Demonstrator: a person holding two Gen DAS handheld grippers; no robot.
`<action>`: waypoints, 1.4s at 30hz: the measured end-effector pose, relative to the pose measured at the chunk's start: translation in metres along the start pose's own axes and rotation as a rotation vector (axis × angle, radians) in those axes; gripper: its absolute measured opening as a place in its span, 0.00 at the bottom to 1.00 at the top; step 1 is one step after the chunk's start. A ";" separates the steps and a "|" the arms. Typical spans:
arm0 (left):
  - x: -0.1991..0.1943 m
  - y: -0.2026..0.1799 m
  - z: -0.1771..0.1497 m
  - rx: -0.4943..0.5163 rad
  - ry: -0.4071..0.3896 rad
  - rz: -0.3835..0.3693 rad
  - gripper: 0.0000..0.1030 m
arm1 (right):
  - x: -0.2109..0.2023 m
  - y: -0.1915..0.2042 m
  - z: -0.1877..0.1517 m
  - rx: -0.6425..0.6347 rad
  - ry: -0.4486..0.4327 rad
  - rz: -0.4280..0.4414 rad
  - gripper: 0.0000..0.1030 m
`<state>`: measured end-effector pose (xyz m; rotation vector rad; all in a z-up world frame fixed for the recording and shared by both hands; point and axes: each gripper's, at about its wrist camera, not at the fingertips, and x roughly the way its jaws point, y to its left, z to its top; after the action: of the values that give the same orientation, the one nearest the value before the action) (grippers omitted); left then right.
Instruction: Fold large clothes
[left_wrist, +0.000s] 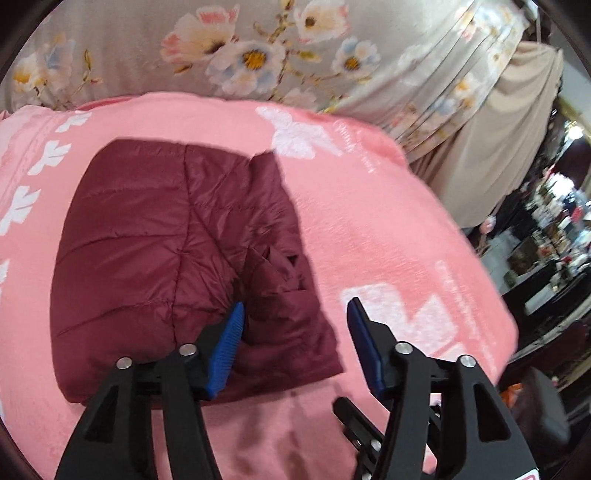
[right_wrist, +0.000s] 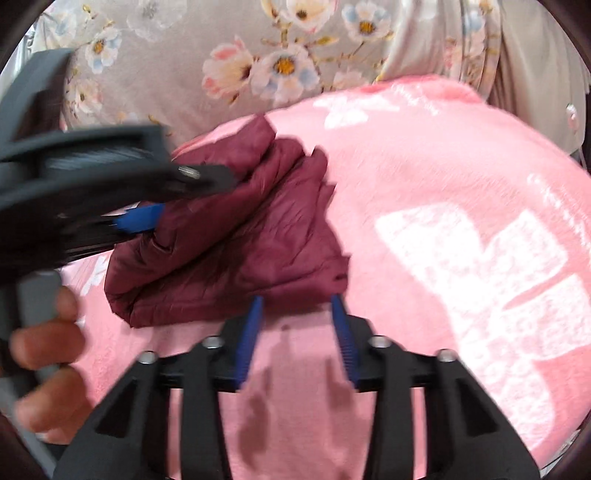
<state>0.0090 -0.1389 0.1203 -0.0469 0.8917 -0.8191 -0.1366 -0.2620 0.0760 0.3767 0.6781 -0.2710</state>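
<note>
Left wrist shows both my claws parted, empty, before the folded jacket; next, a final tidy.

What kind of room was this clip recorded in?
Most likely a bedroom at home. A maroon puffer jacket lies folded on a pink plush blanket spread like bedding, with a floral fabric behind it. Cluttered shelves at the far right edge suggest a lived-in household rather than a lab.
</note>
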 end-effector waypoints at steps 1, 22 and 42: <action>-0.014 0.000 0.003 0.005 -0.028 -0.011 0.63 | -0.002 0.003 0.007 -0.002 -0.014 0.000 0.42; -0.043 0.108 0.004 -0.138 -0.021 0.406 0.70 | 0.046 0.070 0.079 -0.038 0.075 0.042 0.16; 0.039 0.074 -0.030 0.015 0.115 0.435 0.63 | 0.092 0.013 0.024 -0.005 0.177 -0.103 0.06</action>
<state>0.0468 -0.1041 0.0483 0.2034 0.9596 -0.4242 -0.0494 -0.2715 0.0363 0.3643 0.8732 -0.3366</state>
